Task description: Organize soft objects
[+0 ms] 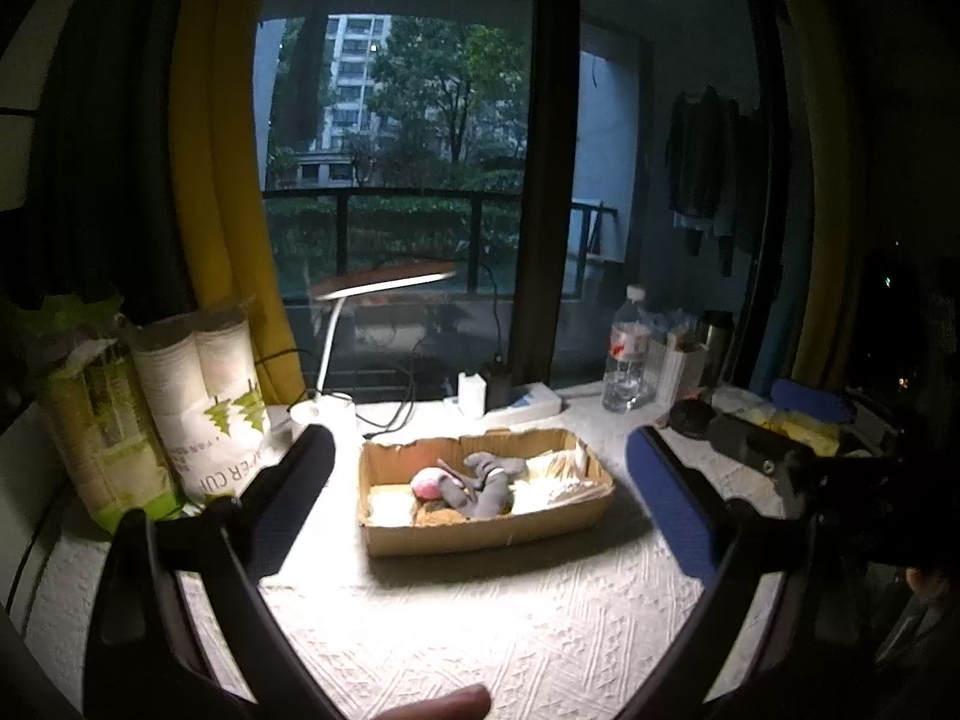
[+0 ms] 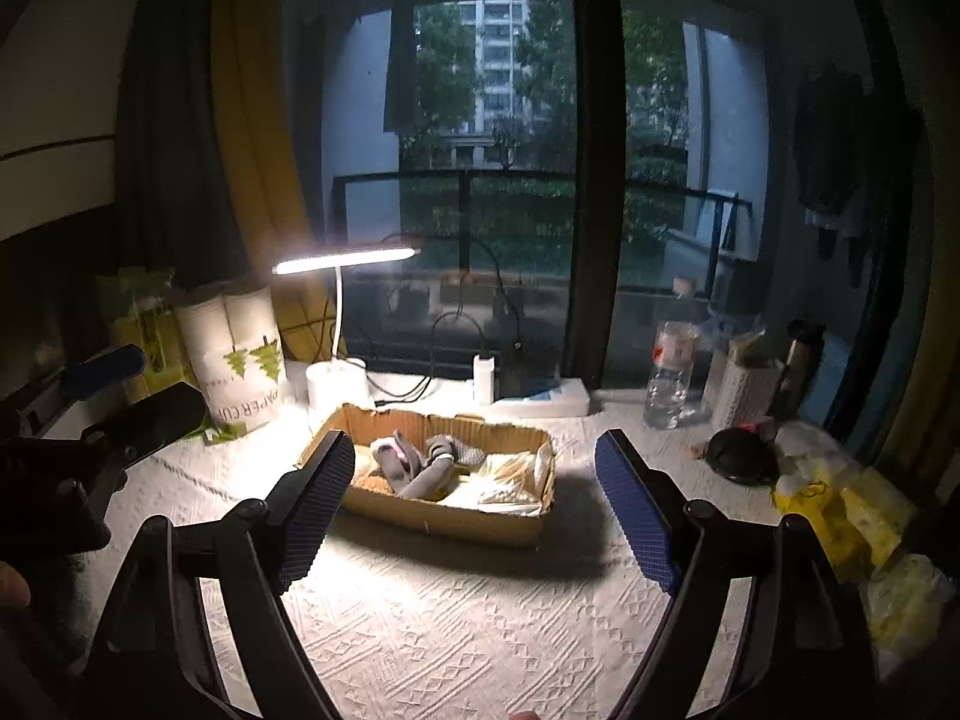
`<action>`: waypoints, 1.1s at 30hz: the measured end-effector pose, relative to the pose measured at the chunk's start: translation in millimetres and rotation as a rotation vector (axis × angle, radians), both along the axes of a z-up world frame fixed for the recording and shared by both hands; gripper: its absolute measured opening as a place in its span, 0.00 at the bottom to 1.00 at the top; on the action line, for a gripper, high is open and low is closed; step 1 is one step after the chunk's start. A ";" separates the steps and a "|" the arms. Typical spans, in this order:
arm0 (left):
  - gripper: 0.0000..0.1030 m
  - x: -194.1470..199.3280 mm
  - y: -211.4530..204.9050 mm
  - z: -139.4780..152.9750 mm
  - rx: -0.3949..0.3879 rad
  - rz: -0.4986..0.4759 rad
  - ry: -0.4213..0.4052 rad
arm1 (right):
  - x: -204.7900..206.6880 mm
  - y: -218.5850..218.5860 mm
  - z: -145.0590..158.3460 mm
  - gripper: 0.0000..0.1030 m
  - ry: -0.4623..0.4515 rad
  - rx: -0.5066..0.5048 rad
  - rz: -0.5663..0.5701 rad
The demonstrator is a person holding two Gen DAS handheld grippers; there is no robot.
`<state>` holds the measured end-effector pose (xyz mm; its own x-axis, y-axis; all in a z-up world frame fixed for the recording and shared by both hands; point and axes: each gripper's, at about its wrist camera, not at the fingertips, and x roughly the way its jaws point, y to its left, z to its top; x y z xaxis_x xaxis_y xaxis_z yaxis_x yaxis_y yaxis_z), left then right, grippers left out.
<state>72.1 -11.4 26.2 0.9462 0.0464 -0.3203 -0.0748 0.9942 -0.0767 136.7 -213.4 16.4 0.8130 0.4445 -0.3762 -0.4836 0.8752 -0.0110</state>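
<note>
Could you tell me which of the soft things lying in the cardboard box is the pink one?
It is the small round ball at the box's left end; the sock beside it is grey, and the rest are whitish.

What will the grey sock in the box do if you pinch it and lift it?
The grey sock lies crumpled in the cardboard box, so it will probably droop and dangle, not stay stiff. It looks light. It touches the pink item, so that might get dragged along.
</note>
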 end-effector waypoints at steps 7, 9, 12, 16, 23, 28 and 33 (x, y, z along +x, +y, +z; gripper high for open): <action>0.96 -13.0 -4.7 8.0 0.013 -0.005 -0.022 | -17.8 -10.9 12.4 0.82 -0.041 0.012 -0.020; 0.96 -16.2 -5.6 9.8 0.013 -0.004 -0.031 | -20.8 -12.5 13.7 0.82 -0.048 0.015 -0.025; 0.96 -18.8 -7.2 11.2 0.018 -0.005 -0.035 | -24.9 -14.5 15.8 0.82 -0.055 0.019 -0.026; 0.96 -23.0 -9.5 13.4 0.024 -0.007 -0.040 | -27.8 -15.4 17.5 0.82 -0.060 0.018 -0.025; 0.96 -24.4 -11.8 14.5 0.032 -0.006 -0.038 | -30.6 -15.8 19.0 0.83 -0.068 0.011 -0.031; 0.96 -23.4 -11.5 14.5 0.027 -0.008 -0.030 | -27.4 -20.5 15.7 0.83 -0.059 0.002 -0.049; 0.96 -21.6 -11.6 12.5 0.020 -0.013 -0.019 | -25.8 -24.3 13.4 0.83 -0.056 -0.001 -0.058</action>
